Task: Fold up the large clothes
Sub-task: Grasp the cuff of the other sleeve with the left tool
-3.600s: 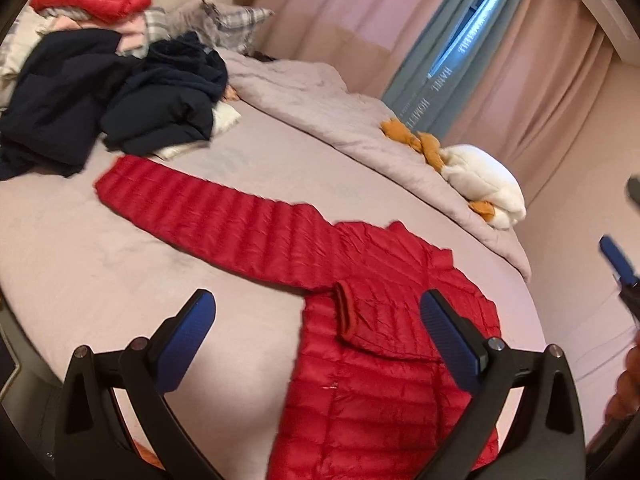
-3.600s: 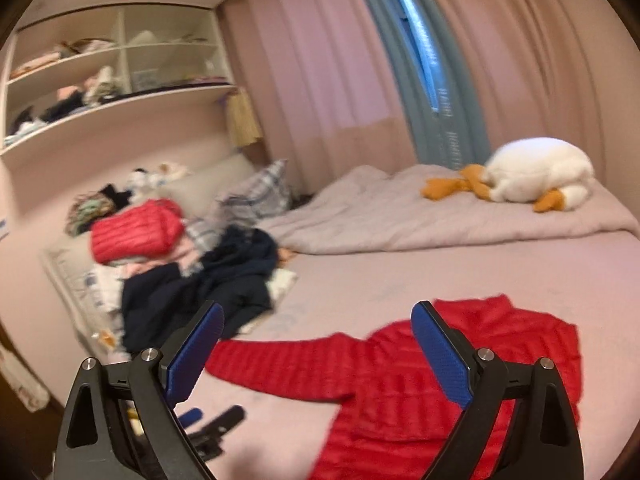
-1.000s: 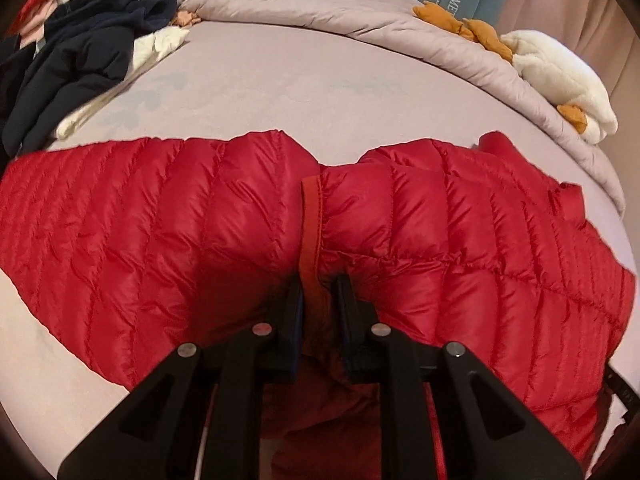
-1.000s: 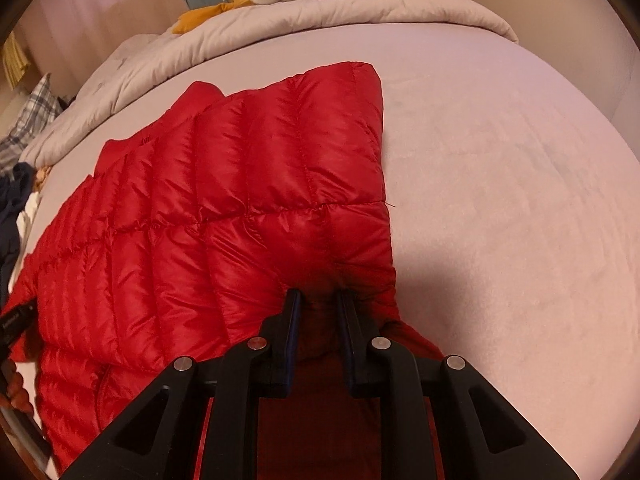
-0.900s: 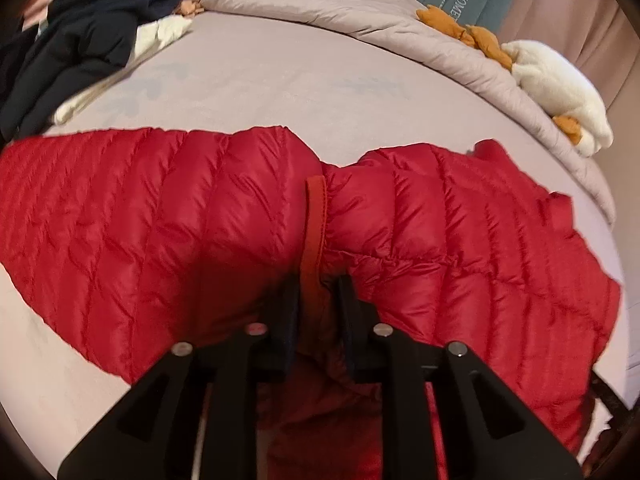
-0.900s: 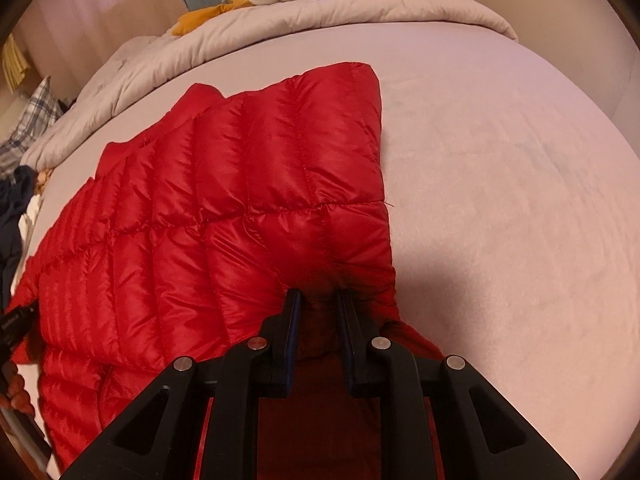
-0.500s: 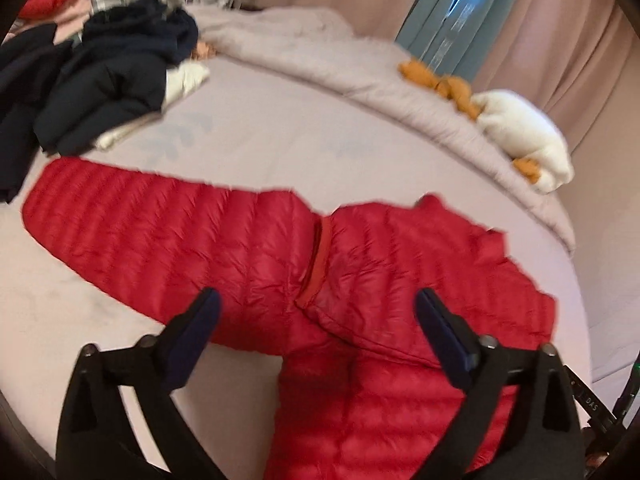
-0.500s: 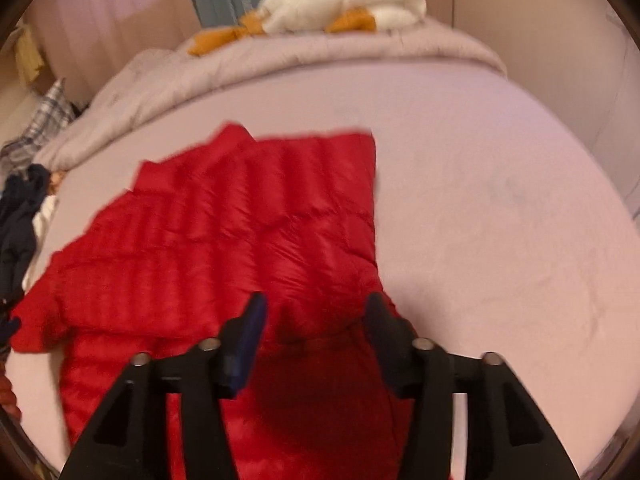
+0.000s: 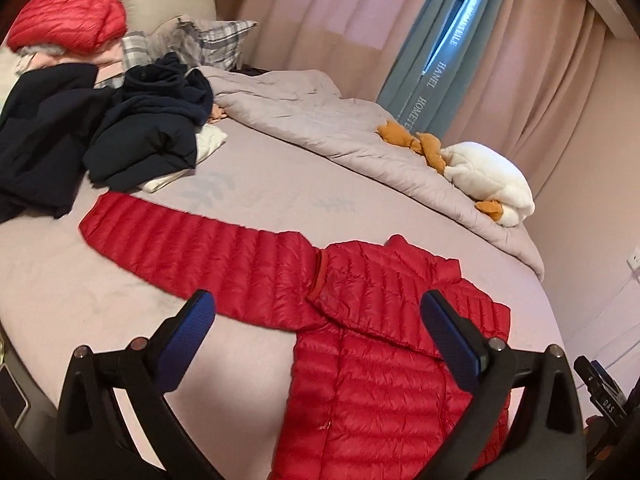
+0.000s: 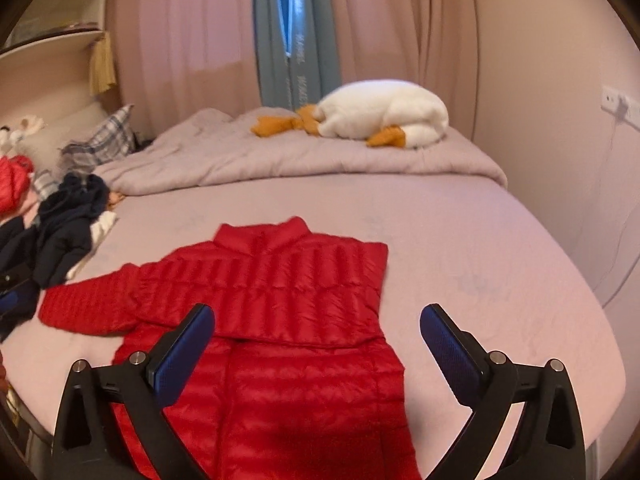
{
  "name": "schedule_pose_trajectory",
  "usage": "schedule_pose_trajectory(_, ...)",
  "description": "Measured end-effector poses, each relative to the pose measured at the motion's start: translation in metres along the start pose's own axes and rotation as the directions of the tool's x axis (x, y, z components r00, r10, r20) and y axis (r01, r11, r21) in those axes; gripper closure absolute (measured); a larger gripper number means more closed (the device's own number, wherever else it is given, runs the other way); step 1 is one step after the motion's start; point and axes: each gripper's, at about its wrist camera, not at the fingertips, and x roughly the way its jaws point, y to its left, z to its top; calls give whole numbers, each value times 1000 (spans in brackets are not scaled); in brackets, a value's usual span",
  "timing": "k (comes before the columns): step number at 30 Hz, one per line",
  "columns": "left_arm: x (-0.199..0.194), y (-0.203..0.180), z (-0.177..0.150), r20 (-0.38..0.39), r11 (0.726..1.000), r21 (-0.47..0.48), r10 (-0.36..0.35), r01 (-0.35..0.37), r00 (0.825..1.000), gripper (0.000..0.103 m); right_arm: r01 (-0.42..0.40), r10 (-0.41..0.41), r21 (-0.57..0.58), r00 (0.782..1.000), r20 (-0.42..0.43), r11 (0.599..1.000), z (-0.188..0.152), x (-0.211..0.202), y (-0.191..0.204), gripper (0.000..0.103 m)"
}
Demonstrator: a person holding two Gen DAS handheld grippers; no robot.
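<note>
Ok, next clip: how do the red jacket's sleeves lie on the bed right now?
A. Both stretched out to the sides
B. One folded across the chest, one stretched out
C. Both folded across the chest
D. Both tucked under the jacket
B: on the red jacket one sleeve lies folded across the chest, the other sleeve stretches out toward the dark clothes.

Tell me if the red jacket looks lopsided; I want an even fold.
Yes. On the red jacket, one sleeve is folded across the chest, while the other sleeve sticks straight out toward the dark clothes pile.
</note>
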Motion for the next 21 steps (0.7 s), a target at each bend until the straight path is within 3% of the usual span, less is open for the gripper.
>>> schedule_pose_trajectory(10, -15, 58, -16, 11, 991, -102, 90, -88, 996, 0, -68, 72, -73, 996, 51, 995, -11, -27, 33, 1)
schedule_pose_trajectory(17, -2, 109, -17, 3, 958, -184, 222, -218, 975, 0, -121, 127, -98, 990, 57, 988, -13, -34, 58, 1)
schedule_pose_trajectory(21, 7, 134, -13, 2, 940, -231, 259, -252, 966, 1, -156, 163, -88, 983, 80, 984, -16, -41, 66, 1)
